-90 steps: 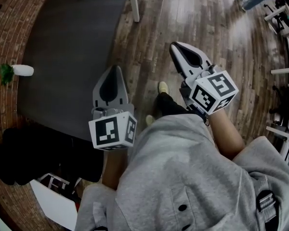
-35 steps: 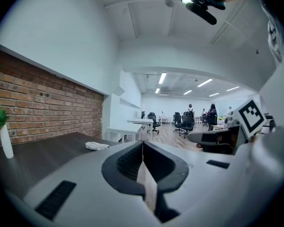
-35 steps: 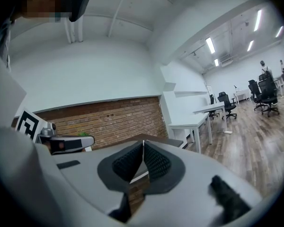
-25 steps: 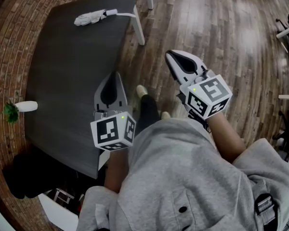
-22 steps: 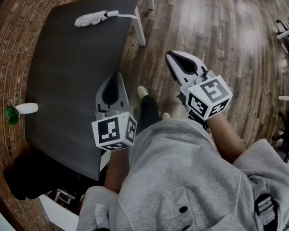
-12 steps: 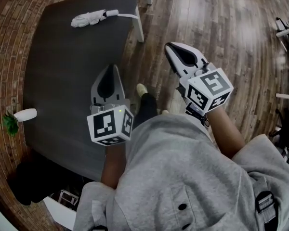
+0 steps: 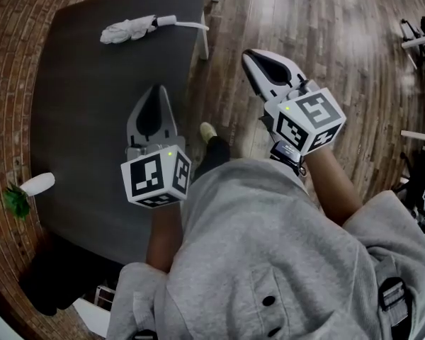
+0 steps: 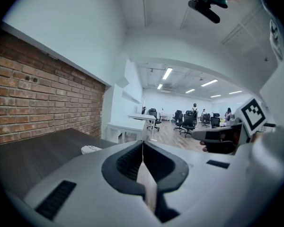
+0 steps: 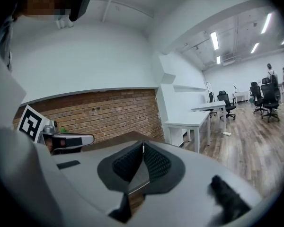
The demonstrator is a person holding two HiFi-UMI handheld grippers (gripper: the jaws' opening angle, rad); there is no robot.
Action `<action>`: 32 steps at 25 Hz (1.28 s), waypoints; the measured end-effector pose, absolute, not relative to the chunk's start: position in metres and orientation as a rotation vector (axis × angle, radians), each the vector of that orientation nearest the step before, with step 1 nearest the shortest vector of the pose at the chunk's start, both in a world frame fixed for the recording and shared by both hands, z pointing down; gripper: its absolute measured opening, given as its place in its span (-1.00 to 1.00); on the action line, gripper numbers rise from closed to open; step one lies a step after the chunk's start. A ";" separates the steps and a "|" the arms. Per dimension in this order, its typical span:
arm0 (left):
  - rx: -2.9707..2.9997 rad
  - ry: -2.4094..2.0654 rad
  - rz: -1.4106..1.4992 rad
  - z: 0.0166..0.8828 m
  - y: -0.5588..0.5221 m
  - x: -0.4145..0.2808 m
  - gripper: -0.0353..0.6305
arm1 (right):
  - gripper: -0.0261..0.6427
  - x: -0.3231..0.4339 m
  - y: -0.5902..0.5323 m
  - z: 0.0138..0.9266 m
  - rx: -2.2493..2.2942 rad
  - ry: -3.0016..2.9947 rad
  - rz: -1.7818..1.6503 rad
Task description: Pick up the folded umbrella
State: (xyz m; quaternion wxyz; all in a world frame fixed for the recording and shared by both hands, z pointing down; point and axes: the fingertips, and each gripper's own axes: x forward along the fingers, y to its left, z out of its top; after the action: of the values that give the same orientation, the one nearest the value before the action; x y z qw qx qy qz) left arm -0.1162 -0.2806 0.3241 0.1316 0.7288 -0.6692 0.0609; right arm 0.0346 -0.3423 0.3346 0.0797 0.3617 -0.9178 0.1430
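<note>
While your left gripper (image 7: 158, 91) and right gripper (image 7: 249, 55) are both clenched on nothing, the umbrella (image 7: 129, 30) lies at the table's (image 7: 85, 105) far end, well ahead of the left one and slightly to its left. Its long axis runs across your reach, thin end (image 7: 171, 20) rightward. The left is nearer, since the right hangs over floor (image 7: 326, 41).

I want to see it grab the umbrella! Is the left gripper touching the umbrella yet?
Apart. The head view shows the umbrella at the far end of the table and the left gripper well short of it, with bare table between them.
</note>
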 end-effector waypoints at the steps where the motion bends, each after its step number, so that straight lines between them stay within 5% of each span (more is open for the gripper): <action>1: 2.112 -1.940 0.170 0.325 -0.285 -0.121 -0.85 | -0.85 0.030 -0.346 0.335 1.078 -2.740 0.417; 32: 1.931 -1.936 0.068 0.361 -0.377 -0.227 -0.85 | -0.85 -0.098 -0.449 0.353 0.835 -2.689 0.289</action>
State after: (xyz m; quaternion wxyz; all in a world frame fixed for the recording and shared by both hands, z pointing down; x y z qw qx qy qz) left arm -0.2273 -0.3772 0.3605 0.2018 0.6916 -0.6931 0.0245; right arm -0.0981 -0.4487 0.3530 0.1548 0.2914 -0.9386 0.1010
